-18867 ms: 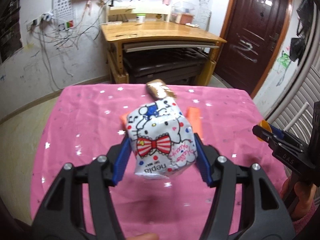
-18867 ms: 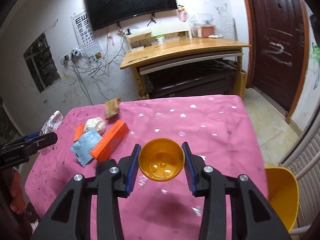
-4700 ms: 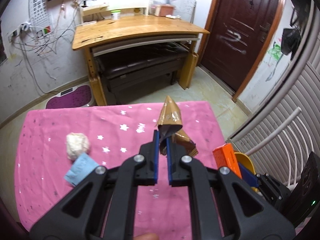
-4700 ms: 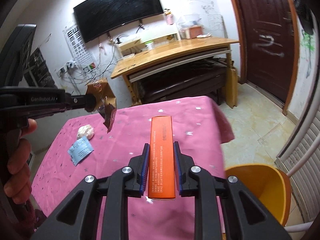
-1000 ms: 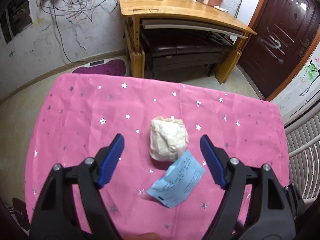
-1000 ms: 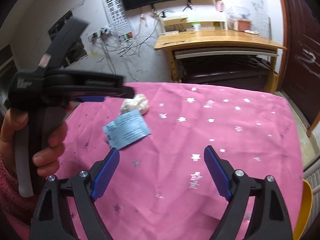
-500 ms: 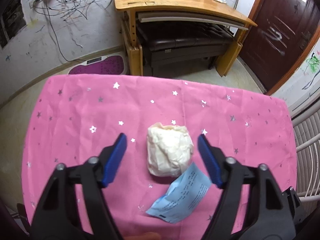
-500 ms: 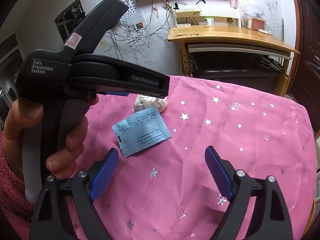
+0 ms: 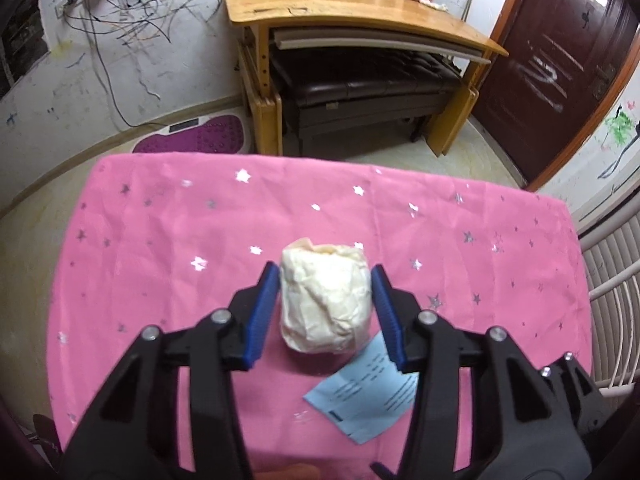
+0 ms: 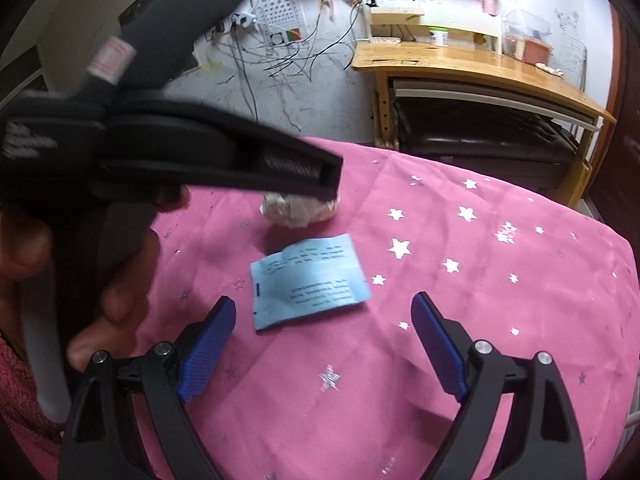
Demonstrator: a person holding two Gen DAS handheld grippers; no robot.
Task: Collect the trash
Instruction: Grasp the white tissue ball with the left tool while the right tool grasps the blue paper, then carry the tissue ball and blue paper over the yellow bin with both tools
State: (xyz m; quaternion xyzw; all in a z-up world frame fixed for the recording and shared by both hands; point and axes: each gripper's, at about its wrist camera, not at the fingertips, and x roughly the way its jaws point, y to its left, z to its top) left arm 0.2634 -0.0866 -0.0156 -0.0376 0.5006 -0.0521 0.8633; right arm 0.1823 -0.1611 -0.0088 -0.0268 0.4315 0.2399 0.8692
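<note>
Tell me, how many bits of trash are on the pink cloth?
2. A white paper wad sits mid-cloth between the closing left jaws. A blue slip lies flat beside it, ahead of the open right jaws. The grippers may hide more.

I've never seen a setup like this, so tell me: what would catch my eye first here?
First, the bright pink star-spangled tablecloth filling both views. At its middle sits a crumpled white paper wad, with the left claw closing its blue pads on either side of it. Just beside the wad lies a light blue printed slip, and the right claw hangs wide open over it.
</note>
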